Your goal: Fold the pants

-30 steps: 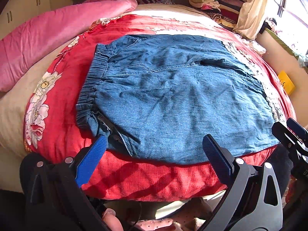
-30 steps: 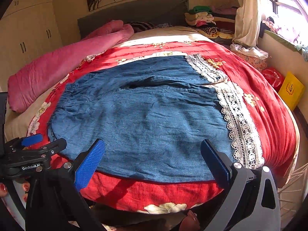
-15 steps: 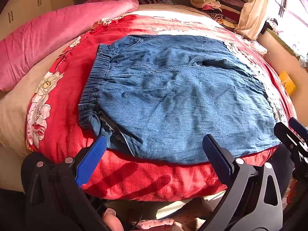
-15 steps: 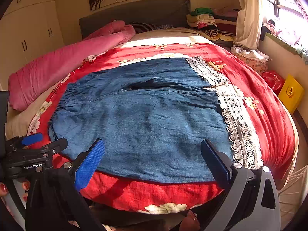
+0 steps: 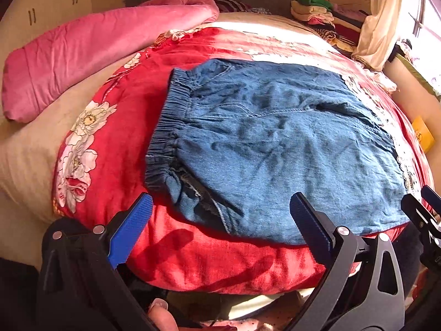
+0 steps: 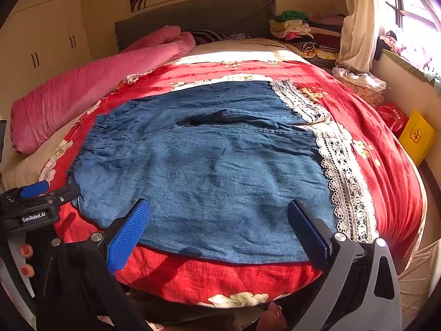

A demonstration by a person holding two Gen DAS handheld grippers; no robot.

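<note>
Blue denim pants (image 5: pixel 275 143) lie flat across a red floral bedspread (image 5: pixel 124 115), elastic waistband at the left, white lace hems (image 6: pixel 344 171) at the right. The same pants fill the right wrist view (image 6: pixel 209 171). My left gripper (image 5: pixel 220 220) is open and empty, just above the pants' near edge by the waistband end. My right gripper (image 6: pixel 217 220) is open and empty, over the near edge toward the hem end. Each gripper shows at the edge of the other's view: the right one (image 5: pixel 424 215) and the left one (image 6: pixel 35 201).
A pink quilt (image 5: pixel 91 44) lies along the bed's left side. Folded clothes (image 6: pixel 295 24) are stacked at the far right by the headboard. A curtain (image 6: pixel 355 22), a yellow box (image 6: pixel 416 138) and a red bag (image 6: pixel 391 115) are beside the bed at the right.
Both grippers have stayed open and empty. The views have shifted slightly back and up from the pants; the pants have not moved.
</note>
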